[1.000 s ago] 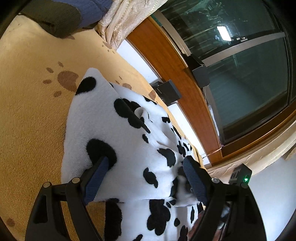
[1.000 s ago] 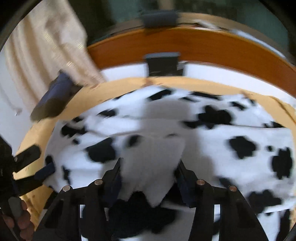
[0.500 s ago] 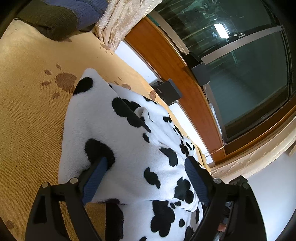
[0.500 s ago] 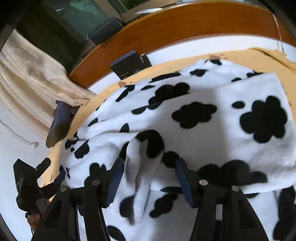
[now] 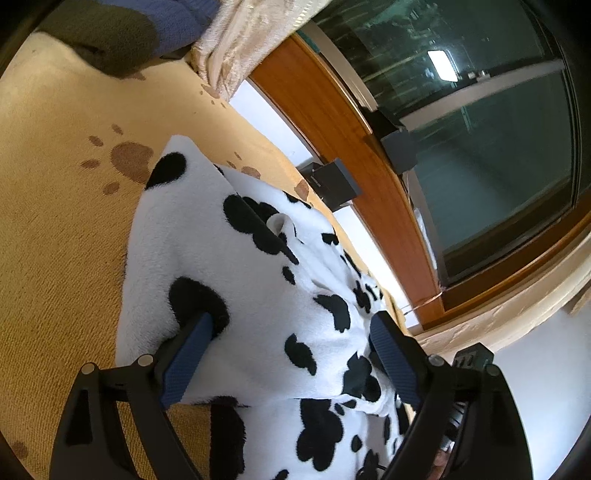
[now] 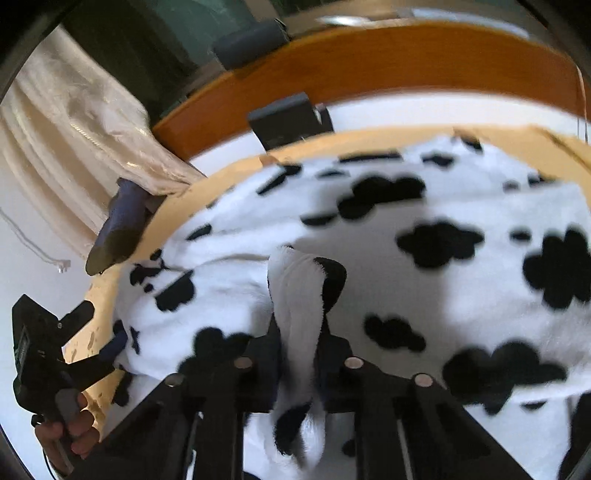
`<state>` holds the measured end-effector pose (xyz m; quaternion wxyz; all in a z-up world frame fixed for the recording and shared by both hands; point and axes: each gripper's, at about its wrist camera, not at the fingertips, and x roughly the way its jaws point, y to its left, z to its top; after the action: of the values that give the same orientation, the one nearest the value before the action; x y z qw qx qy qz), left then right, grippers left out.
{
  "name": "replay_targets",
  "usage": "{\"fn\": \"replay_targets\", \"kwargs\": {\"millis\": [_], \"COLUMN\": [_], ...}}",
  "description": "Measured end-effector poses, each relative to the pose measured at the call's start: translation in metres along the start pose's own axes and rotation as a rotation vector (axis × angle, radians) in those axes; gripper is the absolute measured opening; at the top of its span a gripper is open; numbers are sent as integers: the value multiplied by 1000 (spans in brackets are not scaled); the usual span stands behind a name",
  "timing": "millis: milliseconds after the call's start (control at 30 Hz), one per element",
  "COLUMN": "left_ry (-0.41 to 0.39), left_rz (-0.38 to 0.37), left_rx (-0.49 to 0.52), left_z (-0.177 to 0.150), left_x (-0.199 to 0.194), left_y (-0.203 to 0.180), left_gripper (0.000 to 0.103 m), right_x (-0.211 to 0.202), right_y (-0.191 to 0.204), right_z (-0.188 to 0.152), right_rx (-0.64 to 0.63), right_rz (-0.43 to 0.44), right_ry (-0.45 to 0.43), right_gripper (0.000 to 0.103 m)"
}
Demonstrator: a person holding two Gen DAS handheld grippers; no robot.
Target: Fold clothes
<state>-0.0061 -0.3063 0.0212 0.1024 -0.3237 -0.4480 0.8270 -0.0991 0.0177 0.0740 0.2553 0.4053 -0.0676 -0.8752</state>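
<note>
A fluffy white garment with black cow spots (image 5: 258,280) lies spread on a tan paw-print blanket (image 5: 55,221). My left gripper (image 5: 291,332) is open, its blue pads straddling a folded layer of the garment without pinching it. In the right wrist view the same garment (image 6: 424,258) fills the frame. My right gripper (image 6: 299,332) is shut on a raised fold of that garment, which sticks up between the fingers. The left gripper (image 6: 110,343) and the hand holding it show at the lower left of that view.
A wooden window frame (image 5: 351,147) and dark glass run along the far side. Cream curtains (image 5: 236,40) hang at the left. Dark blue and grey clothing (image 5: 122,33) lies by the curtain. A small dark box (image 5: 328,181) sits on the white sill.
My right gripper has gone from open to shut, pinching a fold of the spotted garment. The left gripper has stayed open in nearly the same place.
</note>
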Motion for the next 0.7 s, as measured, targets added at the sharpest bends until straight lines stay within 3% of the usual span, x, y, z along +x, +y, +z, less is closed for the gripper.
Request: {"fn": "replay_targets", "kwargs": {"millis": [167,300,400,467,600,700], "left_ry": [-45,-93,-127,-141,-118,-114], "left_rz": [-14,2,44,63,72,104], "left_rx": [-42,-34,-41,-59,-77,-28], "left_z": [7,11,12,13,13,12], "left_x": [-13,-22,-27,-29,-22,-16], "left_y": [7,8,11,15,21,14], "left_gripper": [90,91,101,103,103,103], "right_x": [-9,-44,-70,-87,-116,-119], "right_y": [20,29,36,40,-10,-63], "right_z": [14,44,68,83,83,70], "right_rx": [-78,-109,-131,-146,-56,47], "right_rz": [-17,-39,-55,-66,-163,-227], "right_ry": [-47,-150,-229,-281,-315,-271], "right_gripper": [15,15,15,15,15,15]}}
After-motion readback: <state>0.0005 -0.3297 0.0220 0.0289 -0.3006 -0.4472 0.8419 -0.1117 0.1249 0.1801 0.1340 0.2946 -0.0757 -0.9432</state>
